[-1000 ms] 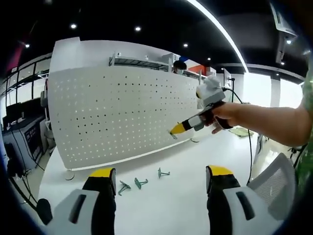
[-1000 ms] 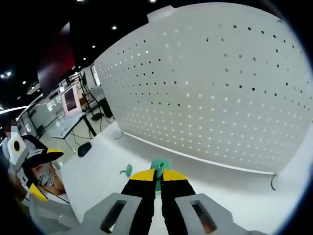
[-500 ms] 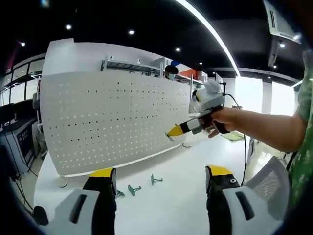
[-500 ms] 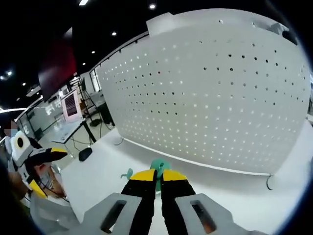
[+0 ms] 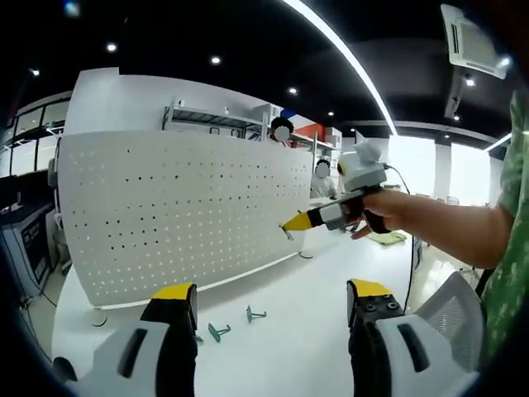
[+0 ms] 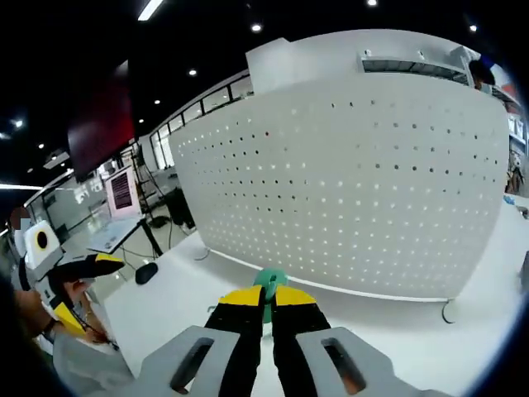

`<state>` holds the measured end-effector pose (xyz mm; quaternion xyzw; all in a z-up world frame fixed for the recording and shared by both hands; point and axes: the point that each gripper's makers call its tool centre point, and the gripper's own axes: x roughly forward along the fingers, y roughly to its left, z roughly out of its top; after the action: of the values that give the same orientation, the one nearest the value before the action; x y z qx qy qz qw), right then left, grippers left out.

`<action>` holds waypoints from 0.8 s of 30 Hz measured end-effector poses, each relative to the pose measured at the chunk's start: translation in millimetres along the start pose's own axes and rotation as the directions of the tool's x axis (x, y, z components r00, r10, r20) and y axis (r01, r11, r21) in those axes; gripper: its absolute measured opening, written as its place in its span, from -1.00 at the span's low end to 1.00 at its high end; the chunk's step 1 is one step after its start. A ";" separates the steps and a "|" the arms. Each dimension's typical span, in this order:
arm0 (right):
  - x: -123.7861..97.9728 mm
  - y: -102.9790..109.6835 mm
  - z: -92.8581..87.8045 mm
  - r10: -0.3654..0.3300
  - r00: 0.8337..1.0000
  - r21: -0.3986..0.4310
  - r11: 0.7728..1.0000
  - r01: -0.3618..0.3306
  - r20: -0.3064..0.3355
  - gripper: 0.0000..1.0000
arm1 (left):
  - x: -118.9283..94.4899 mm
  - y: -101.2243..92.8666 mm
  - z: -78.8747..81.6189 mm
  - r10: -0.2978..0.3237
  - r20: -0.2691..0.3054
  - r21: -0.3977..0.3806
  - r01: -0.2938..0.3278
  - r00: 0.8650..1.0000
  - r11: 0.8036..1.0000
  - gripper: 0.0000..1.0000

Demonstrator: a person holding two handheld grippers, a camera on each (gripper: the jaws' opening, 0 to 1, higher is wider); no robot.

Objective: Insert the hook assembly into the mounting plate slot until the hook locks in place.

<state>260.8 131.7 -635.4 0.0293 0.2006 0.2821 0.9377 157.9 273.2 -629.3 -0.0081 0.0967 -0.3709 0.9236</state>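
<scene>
With the right claw (image 6: 264, 308) pinching a green hook (image 6: 269, 281), line its prongs squarely with the pegboard (image 6: 364, 182) holes; the left claw (image 5: 273, 302) stays spread.

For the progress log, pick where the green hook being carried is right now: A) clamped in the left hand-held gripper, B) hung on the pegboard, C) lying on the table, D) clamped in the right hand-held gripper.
D: the right hand-held gripper has its jaws closed on the green hook, short of the pegboard.

An open-plan lab or workshop hall.
White pegboard (image 5: 178, 211) on a white bench (image 5: 281, 347); monitors (image 6: 122, 192) at nine o'clock, ceiling spotlights (image 5: 215, 59) at twelve.
</scene>
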 end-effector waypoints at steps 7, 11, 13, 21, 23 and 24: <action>-13.4 1.5 13.0 -0.016 0.998 -0.019 1.000 0.017 0.057 -0.97 | 3.0 -4.9 7.4 -0.018 0.012 0.008 0.018 1.000 1.000 0.52; -20.9 -0.6 19.0 -0.040 0.995 -0.041 0.998 0.044 0.089 -0.97 | 3.7 -8.0 8.8 -0.027 0.015 0.008 0.027 1.000 1.000 0.52; -23.9 -2.8 21.4 -0.062 0.993 -0.067 0.995 0.069 0.102 -0.97 | 4.0 -9.2 9.7 -0.030 0.017 0.011 0.029 0.999 1.000 0.52; -32.9 -5.7 31.7 -0.115 0.982 -0.156 0.978 0.138 0.148 -0.97 | 4.9 -11.6 11.3 -0.036 0.019 0.014 0.036 0.999 0.999 0.51; -34.7 -7.0 34.2 -0.126 0.979 -0.178 0.972 0.154 0.159 -0.97 | 5.0 -12.0 12.3 -0.038 0.021 0.014 0.038 0.999 0.999 0.51; -35.3 -7.4 35.0 -0.131 0.978 -0.181 0.970 0.160 0.163 -0.97 | 5.0 -11.9 12.7 -0.038 0.022 0.014 0.038 0.999 0.999 0.51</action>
<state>251.5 108.4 -591.8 -0.0556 0.1028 0.2276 0.9667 155.6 260.4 -616.7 -0.0078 0.0838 -0.3889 0.9174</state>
